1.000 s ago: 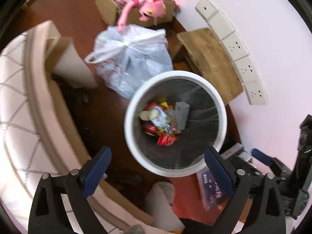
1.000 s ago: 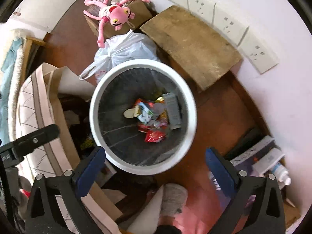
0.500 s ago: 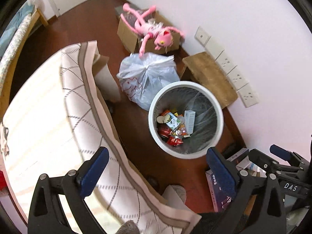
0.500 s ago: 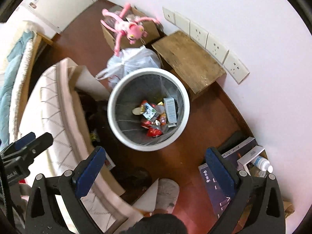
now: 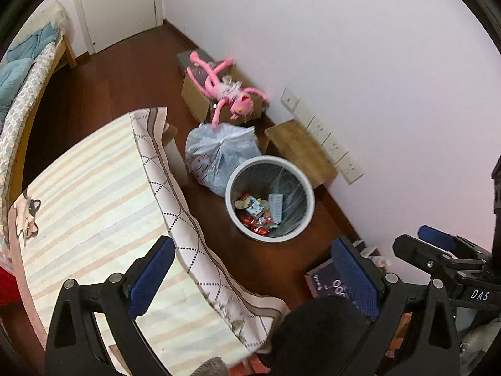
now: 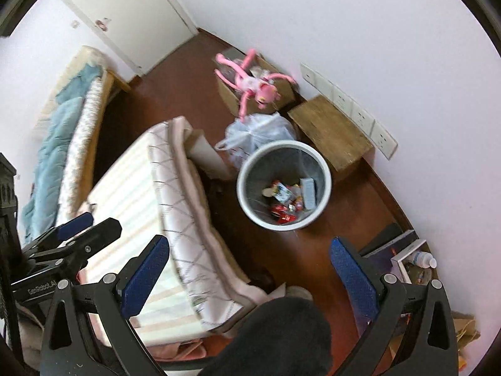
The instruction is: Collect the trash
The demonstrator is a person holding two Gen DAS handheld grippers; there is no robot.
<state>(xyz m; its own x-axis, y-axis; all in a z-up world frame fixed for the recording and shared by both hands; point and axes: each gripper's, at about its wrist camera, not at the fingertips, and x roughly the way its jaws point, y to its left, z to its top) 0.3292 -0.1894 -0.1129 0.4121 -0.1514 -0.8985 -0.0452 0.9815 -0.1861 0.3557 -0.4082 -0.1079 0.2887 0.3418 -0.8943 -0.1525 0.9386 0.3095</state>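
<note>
A white waste bin (image 5: 231, 188) (image 6: 242, 188) stands on the dark wood floor by the wall, holding several wrappers and a small carton (image 5: 275, 206) (image 6: 308, 192). My left gripper (image 5: 250, 277) is open and empty, high above the floor and the table edge. My right gripper (image 6: 250, 274) is also open and empty, well back from the bin. In the left wrist view the right gripper (image 5: 438, 244) shows at the right edge. In the right wrist view the left gripper (image 6: 75, 228) shows at the left edge.
A table under a striped cloth (image 5: 94, 206) (image 6: 131, 194) fills the left. A tied plastic bag (image 5: 219, 153) (image 6: 260, 131), a wooden board (image 5: 300, 150) (image 6: 332, 128), and a box with a pink plush toy (image 5: 225, 91) (image 6: 253, 84) sit beyond the bin. Boxes (image 5: 325, 282) and a bottle (image 6: 422, 258) lie by the wall. A bed (image 6: 65, 131) is far left.
Both grippers have risen and pulled back from just above the bin; the bin now looks small and the table, bed and door have come into view.
</note>
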